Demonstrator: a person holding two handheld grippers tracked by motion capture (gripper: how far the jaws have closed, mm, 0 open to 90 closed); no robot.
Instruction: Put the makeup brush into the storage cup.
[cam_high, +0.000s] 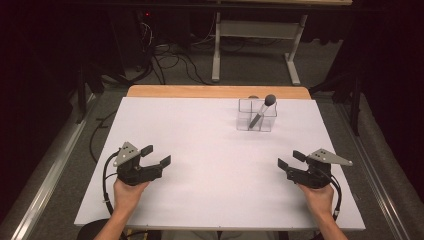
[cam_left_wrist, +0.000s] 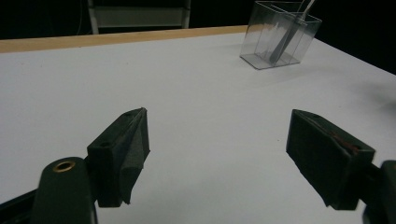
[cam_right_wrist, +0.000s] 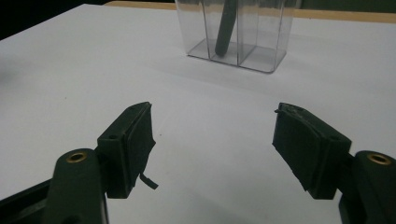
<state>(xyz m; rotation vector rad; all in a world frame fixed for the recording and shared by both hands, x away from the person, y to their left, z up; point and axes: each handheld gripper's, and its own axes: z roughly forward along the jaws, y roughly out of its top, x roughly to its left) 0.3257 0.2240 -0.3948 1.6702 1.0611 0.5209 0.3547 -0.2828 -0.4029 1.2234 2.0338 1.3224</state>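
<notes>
2 grippers, left gripper (cam_high: 156, 156) and right gripper (cam_high: 291, 159), jaws wide, flank a clear organizer (cam_high: 257, 115).

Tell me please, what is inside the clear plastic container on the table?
The clear container has divided compartments. One dark, slim tool with a rounded grey head leans tilted inside, its head above the rim. The other visible compartments look empty. What kind of tool it is cannot be told.

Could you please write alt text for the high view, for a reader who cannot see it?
A person's hands hold two open grippers, left gripper and right gripper, low over a white table. Farther back, towards the right, stands a clear divided box with a dark tool leaning inside.
</notes>
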